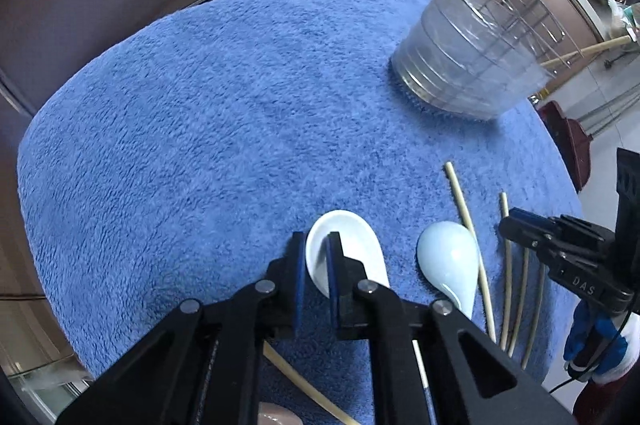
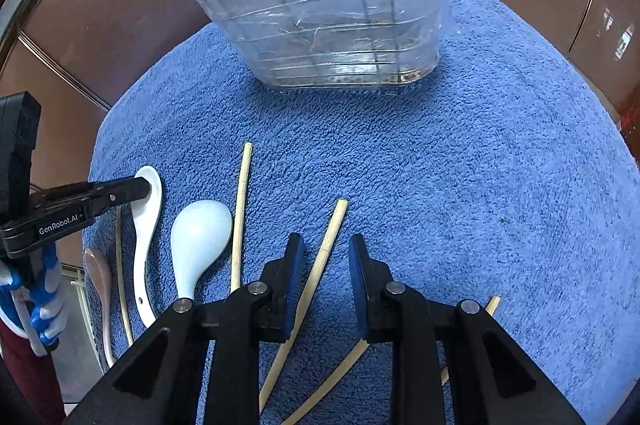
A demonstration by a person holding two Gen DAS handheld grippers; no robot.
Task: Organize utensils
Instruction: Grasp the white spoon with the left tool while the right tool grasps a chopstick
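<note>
My left gripper (image 1: 316, 257) pinches the white spoon (image 1: 352, 245) bowl's rim.

My right gripper (image 2: 326, 257), part open, straddles a chopstick (image 2: 316, 273) unpinched; towel (image 2: 500, 185) bare toward basket (image 2: 332, 33); utensils crowd near edge.

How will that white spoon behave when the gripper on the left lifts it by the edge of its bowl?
The white spoon looks like glazed ceramic, so it is probably stiff, smooth and a little slippery. The left gripper pinches only the bowl's rim, so the long handle may sag downward when lifted. If dropped it could chip, though the blue towel should cushion it.
</note>
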